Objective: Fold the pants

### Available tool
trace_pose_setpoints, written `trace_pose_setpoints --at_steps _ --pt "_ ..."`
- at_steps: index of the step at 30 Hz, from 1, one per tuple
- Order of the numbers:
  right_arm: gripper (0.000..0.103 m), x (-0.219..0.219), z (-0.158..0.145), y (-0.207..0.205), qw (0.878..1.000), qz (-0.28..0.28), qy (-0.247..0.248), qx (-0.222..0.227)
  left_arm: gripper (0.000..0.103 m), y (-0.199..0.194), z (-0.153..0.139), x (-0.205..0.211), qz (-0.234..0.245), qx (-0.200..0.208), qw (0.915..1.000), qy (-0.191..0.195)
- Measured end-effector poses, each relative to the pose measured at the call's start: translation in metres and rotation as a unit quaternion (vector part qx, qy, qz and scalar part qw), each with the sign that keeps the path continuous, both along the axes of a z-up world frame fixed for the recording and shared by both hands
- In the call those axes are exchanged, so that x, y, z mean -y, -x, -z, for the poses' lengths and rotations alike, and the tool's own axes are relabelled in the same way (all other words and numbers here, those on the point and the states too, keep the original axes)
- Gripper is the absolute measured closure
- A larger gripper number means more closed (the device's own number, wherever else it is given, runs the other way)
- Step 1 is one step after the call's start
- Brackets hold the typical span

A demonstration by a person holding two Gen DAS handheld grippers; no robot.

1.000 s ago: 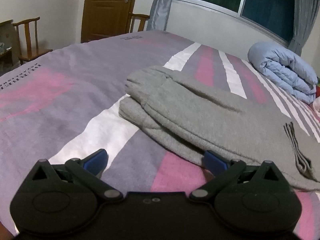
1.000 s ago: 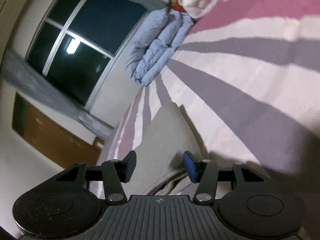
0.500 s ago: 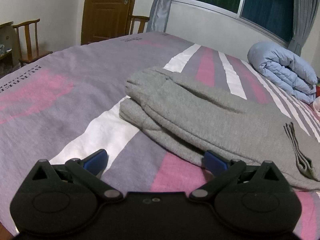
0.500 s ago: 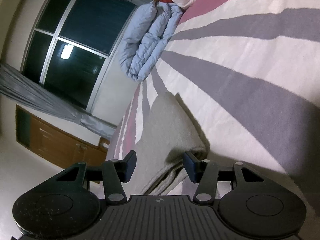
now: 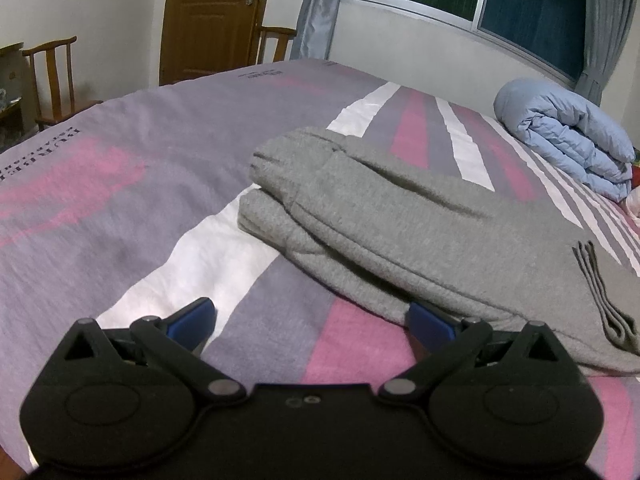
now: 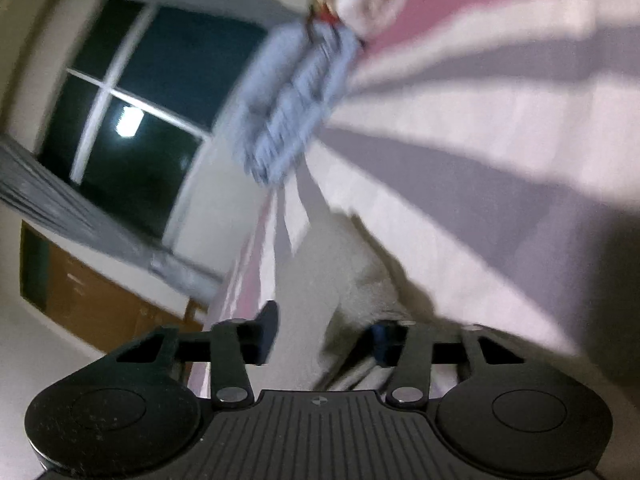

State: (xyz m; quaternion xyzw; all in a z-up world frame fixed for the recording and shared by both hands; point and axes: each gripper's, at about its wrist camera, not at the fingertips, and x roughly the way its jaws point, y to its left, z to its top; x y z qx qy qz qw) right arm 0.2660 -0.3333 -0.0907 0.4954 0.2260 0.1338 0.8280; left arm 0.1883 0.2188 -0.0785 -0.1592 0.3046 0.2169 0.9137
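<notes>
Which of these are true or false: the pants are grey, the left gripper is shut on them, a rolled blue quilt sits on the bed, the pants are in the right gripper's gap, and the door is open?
1. The pants are grey. True.
2. The left gripper is shut on the pants. False: its jaws stand wide apart over the bedspread, and only its right fingertip is at the fabric's edge.
3. A rolled blue quilt sits on the bed. True, near the window.
4. Grey fabric lies in the right gripper gap. True: its jaws have just been closing around the pants.
5. The door is open. False: it is shut.
</notes>
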Motion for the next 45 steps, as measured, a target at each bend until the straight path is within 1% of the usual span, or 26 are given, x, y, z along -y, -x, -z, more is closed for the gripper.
trace_pose_setpoints --at_steps 1,3,4,5,7,8,10,11,12,13,14,16,19,20,22,25,27,31,33,35,39,40,42,43,44,45 --pt "0.064 -0.001 -0.001 0.003 1.000 0.006 0.007 0.005 0.006 0.000 0.000 0.000 0.000 0.000 1.0000 0.000" --pt "0.067 -0.001 0.007 -0.001 1.000 0.011 0.009 -0.020 0.006 -0.001 0.000 0.000 -0.001 0.000 1.0000 0.001" --pt "0.079 0.004 0.017 -0.001 0.999 0.021 -0.010 -0.036 0.006 -0.001 0.000 0.000 -0.001 -0.001 1.0000 0.001" --pt "0.084 0.007 0.022 -0.001 0.998 0.023 -0.026 -0.045 0.006 -0.001 0.000 0.000 -0.001 -0.001 1.0000 0.001" --pt "0.084 0.011 0.024 0.001 0.998 0.011 -0.040 -0.052 0.006 -0.001 -0.001 0.000 -0.001 0.000 1.0000 0.003" --pt "0.081 0.012 0.020 0.003 0.997 -0.001 -0.039 -0.060 0.006 -0.001 0.000 0.000 -0.002 0.001 1.0000 0.004" --pt "0.065 0.019 0.008 0.011 0.998 -0.023 -0.019 -0.060 0.006 0.000 0.000 -0.001 -0.003 0.003 1.0000 0.006" --pt "0.048 0.023 -0.002 0.016 0.999 -0.035 -0.002 -0.042 0.006 0.000 0.000 -0.001 -0.003 0.004 1.0000 0.007" --pt "0.042 0.025 -0.011 0.022 0.999 -0.042 0.023 -0.024 0.006 0.000 0.000 -0.002 -0.004 0.005 0.9999 0.008" --pt "0.030 0.026 -0.021 0.028 0.998 -0.037 0.060 -0.008 0.006 0.001 0.000 -0.002 -0.005 0.005 0.9999 0.009" --pt "0.023 0.027 -0.033 0.035 0.994 -0.023 0.103 0.012 0.006 0.001 0.000 -0.001 -0.005 0.007 0.9999 0.009" --pt "0.020 0.029 -0.045 0.040 0.989 -0.010 0.140 0.044 0.006 0.003 -0.002 -0.001 -0.005 0.018 0.9997 0.016" --pt "0.019 0.023 -0.052 0.039 0.978 0.000 0.201 0.056 0.006 0.006 -0.003 -0.006 0.005 0.058 0.9971 0.048" --pt "0.019 0.020 -0.052 0.040 0.975 -0.004 0.215 0.061 0.009 0.007 -0.002 -0.008 0.006 0.071 0.9955 0.063" --pt "0.019 0.016 -0.049 0.041 0.971 -0.006 0.230 0.062 0.012 0.005 0.000 -0.016 0.000 0.094 0.9915 0.090" --pt "0.019 0.013 -0.045 0.040 0.967 0.002 0.245 0.062 0.014 -0.006 0.008 -0.030 0.002 0.106 0.9851 0.135" --pt "0.019 0.013 -0.046 0.033 0.962 0.012 0.264 0.065 0.014 -0.014 0.014 -0.039 0.006 0.120 0.9779 0.171" --pt "0.019 0.021 -0.044 0.026 0.954 0.041 0.288 0.066 0.014 -0.029 0.027 -0.060 0.008 0.158 0.9562 0.246" --pt "0.019 0.027 -0.038 0.023 0.956 0.051 0.283 0.056 0.014 -0.033 0.035 -0.071 0.004 0.180 0.9444 0.275" --pt "0.019 0.032 -0.031 0.021 0.960 0.058 0.269 0.043 0.014 -0.039 0.041 -0.078 0.003 0.197 0.9388 0.283" --pt "0.019 0.043 -0.029 0.018 0.964 0.075 0.253 0.029 0.013 -0.046 0.045 -0.084 -0.003 0.207 0.9341 0.291" --pt "0.019 0.044 -0.028 0.018 0.965 0.074 0.252 0.030 0.016 -0.046 0.045 -0.083 0.000 0.206 0.9360 0.285" --pt "0.019 0.046 -0.029 0.019 0.965 0.072 0.249 0.028 0.065 -0.045 0.044 -0.079 -0.018 0.177 0.9498 0.257" --pt "0.019 0.047 -0.029 0.018 0.966 0.072 0.247 0.027 0.075 -0.041 0.049 -0.081 -0.022 0.182 0.9422 0.281" --pt "0.019 0.049 -0.029 0.018 0.967 0.072 0.242 0.025 0.077 -0.035 0.053 -0.082 -0.028 0.196 0.9342 0.297" --pt "0.019 0.050 -0.029 0.016 0.967 0.069 0.242 0.023 0.078 -0.032 0.049 -0.077 -0.025 0.198 0.9381 0.283"
